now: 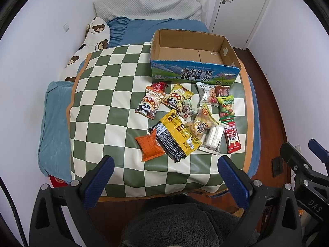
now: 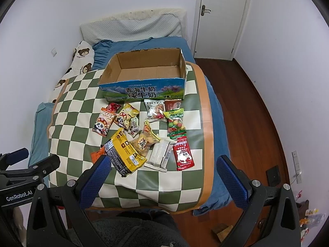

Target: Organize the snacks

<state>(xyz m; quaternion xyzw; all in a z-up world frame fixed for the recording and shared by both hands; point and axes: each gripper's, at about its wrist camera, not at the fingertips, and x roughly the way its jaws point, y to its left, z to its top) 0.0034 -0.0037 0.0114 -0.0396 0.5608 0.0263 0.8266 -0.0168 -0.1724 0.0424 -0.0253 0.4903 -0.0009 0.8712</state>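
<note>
My left gripper [image 1: 165, 165] – jaws spread, nothing held, hovering above near bed edge. My right gripper [image 2: 163, 164] – same, released and empty.

Orange packet [image 1: 149, 145] – nearest, partly tucked under yellow-black bag [image 1: 176, 135]; risk: pinching both together.

Clear-wrapped white bar [image 1: 213, 139], red sachet [image 1: 232, 136] – touching neighbours; slick film may slip from pads.

Panda packs [image 1: 149, 103] – overlapped; one drags other.

Cardboard box [image 1: 193, 72] – far end of checkered mat [image 1: 102, 94], empty; soft bed, nudge could tip wall.
</note>
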